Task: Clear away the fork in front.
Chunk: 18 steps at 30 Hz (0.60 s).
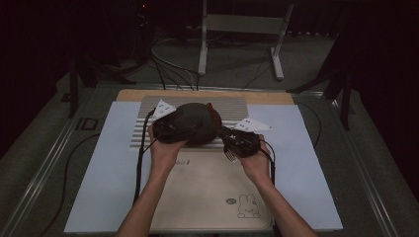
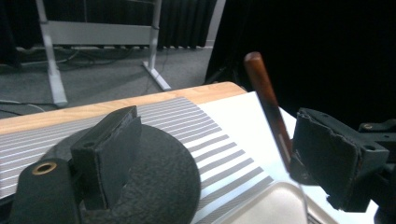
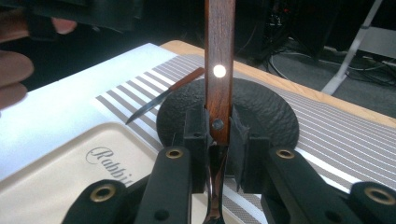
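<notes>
Cream tray (image 3: 56, 186) reads "Rabbi…" beside the right gripper's (image 3: 218, 154) clamped fork (image 3: 219, 70).

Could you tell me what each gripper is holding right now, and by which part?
The right gripper clamps a fork by its wooden handle. The left gripper is open, holding nothing.

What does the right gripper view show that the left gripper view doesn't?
The right gripper view adds a brown wooden cutlery handle with a white rivet, clamped in the right claw, and cursive lettering on the beige tray. The left gripper view adds the wide-open left claw. Both share the black round textured plate, grey striped mat and slim red-brown-handled knife.
</notes>
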Tool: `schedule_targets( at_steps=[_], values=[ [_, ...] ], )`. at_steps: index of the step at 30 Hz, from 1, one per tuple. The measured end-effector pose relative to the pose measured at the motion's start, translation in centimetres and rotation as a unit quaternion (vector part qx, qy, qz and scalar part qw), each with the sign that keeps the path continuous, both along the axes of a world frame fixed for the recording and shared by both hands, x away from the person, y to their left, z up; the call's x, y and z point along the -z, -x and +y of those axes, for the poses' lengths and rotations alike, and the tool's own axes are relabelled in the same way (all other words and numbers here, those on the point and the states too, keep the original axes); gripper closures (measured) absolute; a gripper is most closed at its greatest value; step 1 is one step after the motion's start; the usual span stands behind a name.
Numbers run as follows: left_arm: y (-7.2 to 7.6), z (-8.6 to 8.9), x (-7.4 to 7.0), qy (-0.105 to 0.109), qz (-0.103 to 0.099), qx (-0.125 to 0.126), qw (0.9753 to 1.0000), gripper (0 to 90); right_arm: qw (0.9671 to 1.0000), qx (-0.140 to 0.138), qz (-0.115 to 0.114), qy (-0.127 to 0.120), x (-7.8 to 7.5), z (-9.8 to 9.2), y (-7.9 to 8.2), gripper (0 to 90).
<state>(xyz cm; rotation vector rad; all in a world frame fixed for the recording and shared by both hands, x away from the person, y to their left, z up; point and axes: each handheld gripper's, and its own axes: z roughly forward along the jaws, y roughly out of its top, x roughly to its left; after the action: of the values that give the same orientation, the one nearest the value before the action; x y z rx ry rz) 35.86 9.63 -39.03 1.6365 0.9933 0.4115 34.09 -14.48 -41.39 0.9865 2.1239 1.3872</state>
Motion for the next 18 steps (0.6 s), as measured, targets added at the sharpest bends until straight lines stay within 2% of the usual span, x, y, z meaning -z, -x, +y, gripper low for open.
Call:
schedule_targets(
  at_steps=[5,9,10,18],
  values=[
    [-0.2,-0.8,0.0,0.01,0.005,0.012,0.9999,27.0,1.0,-0.006,-0.005,-0.004,-0.1,0.7,0.3,77.6],
    [-0.2,-1.0,0.1,0.022,0.007,0.023,0.9995,40.8,0.9999,-0.009,-0.006,-0.007,-0.1,1.2,0.4,77.6],
    [-0.3,-1.2,0.1,0.029,0.009,0.033,0.999,44.5,0.9998,-0.012,-0.01,-0.008,-0.2,1.5,0.5,77.7],
    [-0.4,-1.8,0.3,0.042,0.013,0.051,0.9977,61.0,0.9995,-0.019,-0.017,-0.018,-0.3,2.2,0.9,77.6]
  ],
)
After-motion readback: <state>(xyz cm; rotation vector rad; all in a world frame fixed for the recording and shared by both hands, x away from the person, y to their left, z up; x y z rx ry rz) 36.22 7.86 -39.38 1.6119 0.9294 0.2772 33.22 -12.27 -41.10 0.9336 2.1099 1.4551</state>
